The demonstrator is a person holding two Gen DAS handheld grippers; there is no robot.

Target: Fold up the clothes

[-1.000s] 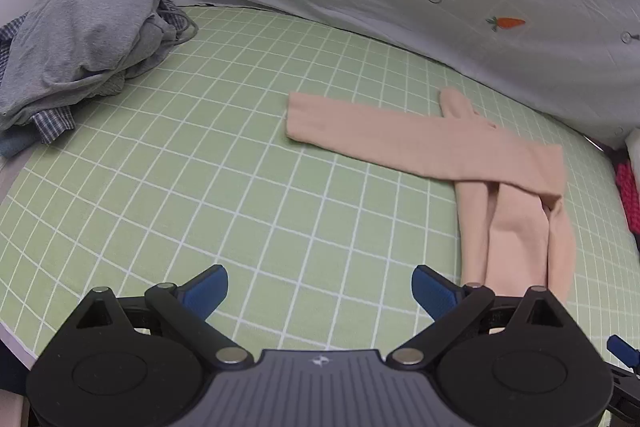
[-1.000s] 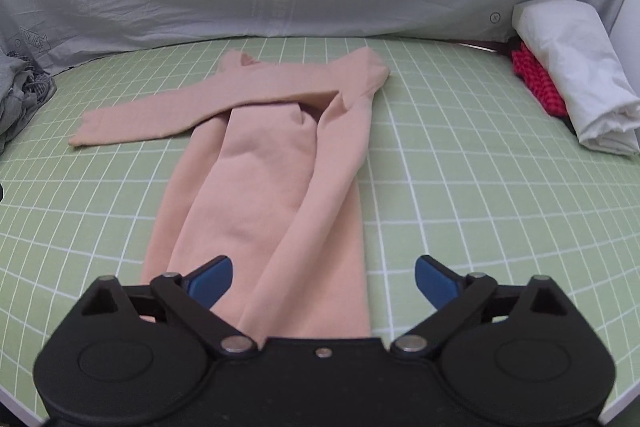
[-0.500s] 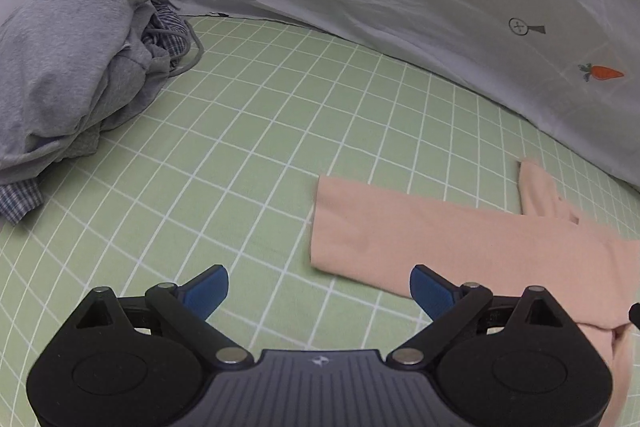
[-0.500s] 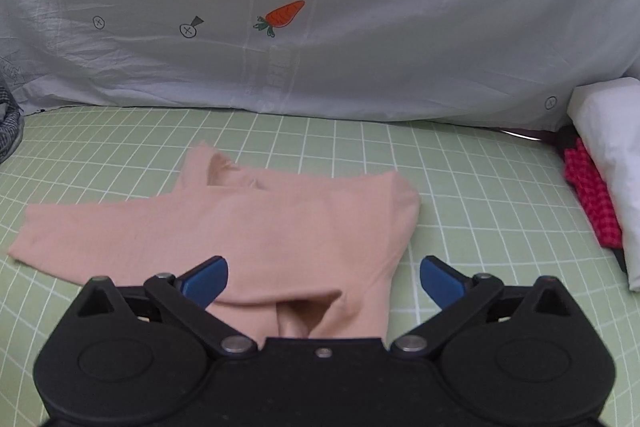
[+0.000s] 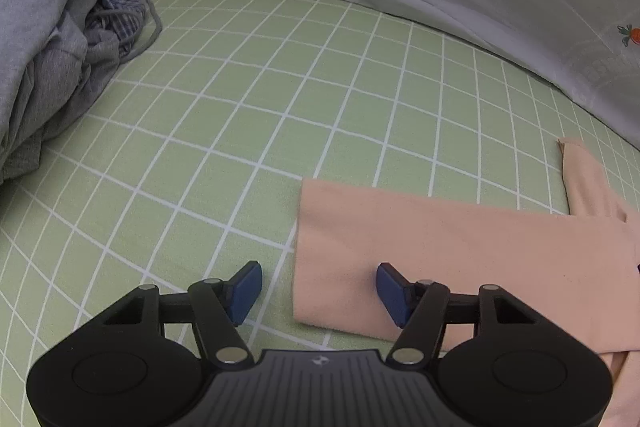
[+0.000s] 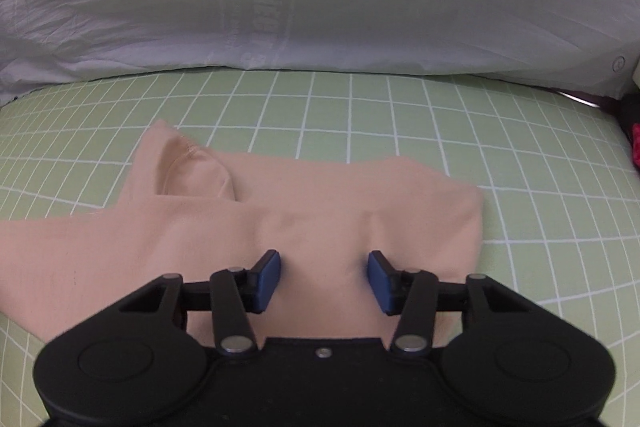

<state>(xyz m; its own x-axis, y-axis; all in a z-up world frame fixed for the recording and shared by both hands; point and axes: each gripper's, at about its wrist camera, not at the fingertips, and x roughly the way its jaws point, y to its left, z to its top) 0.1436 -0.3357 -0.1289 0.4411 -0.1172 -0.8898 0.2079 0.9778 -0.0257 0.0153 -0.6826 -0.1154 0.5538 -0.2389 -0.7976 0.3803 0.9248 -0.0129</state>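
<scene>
1. Backdrop sheet (image 6: 360, 7), white, carrot print. It hung close behind the work area; judged at risk of being brushed if either tool reached past the garment.
2. Counter (image 5: 240, 115), under a green grid cloth. The cloth was loose fabric; a low pinch could have gathered it together with the garment and dragged it up.
3. Heap of grey and checked clothes (image 5: 48, 59), far left, well apart from the work. Little risk, unless a wide swing of the sleeve reached it.
4. Peach long-sleeved top (image 6: 320, 219), lying flat on the counter, one sleeve crossed over the body and running out to the left. The stacked layers could have slid or separated if only the top layer was caught, spoiling the fold.
5. Sleeve end (image 5: 360, 247). Its cuff edge lay between the left jaws; a shallow bite might have slipped off thin knit.
6. Left gripper (image 5: 318, 287), jaws apart, one either side of the cuff edge, holding nothing.
7. Right gripper (image 6: 324, 281), jaws apart over the shoulder area, holding nothing; uneven closing of the two tools could have skewed the sleeve.
</scene>
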